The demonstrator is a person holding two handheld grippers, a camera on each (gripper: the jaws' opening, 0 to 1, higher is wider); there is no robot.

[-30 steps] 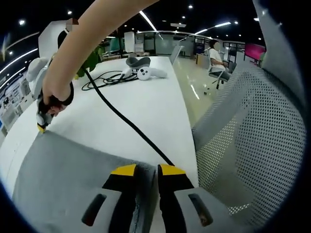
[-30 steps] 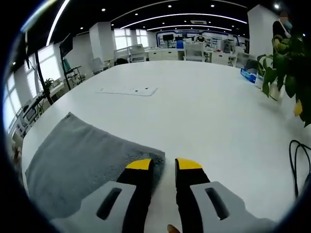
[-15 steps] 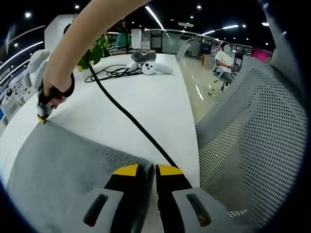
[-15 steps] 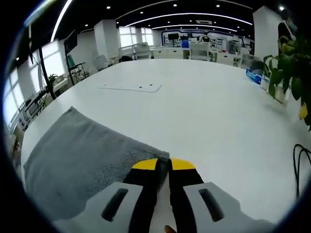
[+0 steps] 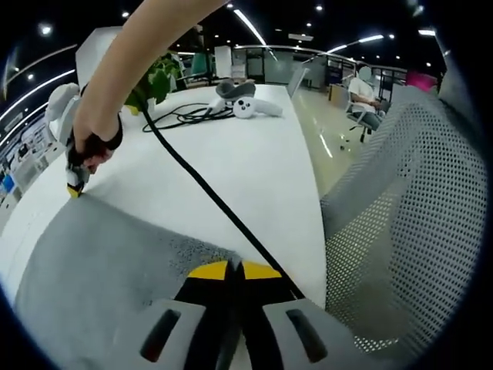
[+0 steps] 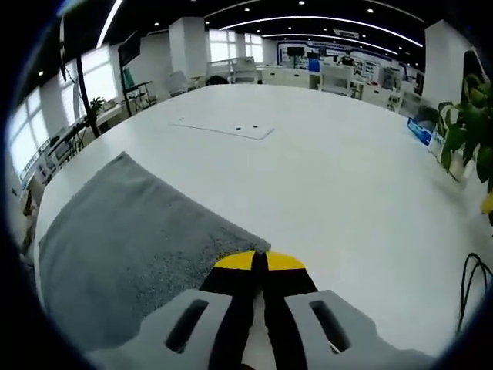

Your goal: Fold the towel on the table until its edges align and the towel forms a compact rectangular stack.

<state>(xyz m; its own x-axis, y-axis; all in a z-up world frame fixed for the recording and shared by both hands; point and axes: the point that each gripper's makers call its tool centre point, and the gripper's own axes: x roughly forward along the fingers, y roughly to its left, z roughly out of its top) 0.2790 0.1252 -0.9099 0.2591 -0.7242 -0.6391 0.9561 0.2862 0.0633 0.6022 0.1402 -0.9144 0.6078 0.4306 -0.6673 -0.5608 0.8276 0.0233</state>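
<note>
The left gripper (image 5: 233, 269) has its two yellow-tipped jaws pressed together on the near corner of the one grey towel (image 5: 108, 270), which lies flat on the white table (image 5: 239, 169). Across the towel, at its far corner, the right gripper (image 5: 74, 187) sits in a person's hand (image 5: 91, 142), tips down on the cloth edge. In the right gripper view that gripper (image 6: 258, 260) is likewise pinched shut on a towel corner, the grey cloth (image 6: 131, 239) spreading away to the left over the table (image 6: 323, 177). One black cable (image 5: 208, 196) runs from the left gripper's side across the tabletop towards a coil beside a white headset (image 5: 239, 89) and one white controller (image 5: 258, 108). One mesh chair back (image 5: 400, 231) stands just beside the table edge. A potted plant (image 6: 466, 135) stands at the table's far side, and a flat white panel (image 6: 223, 127) lies beyond the towel.
</note>
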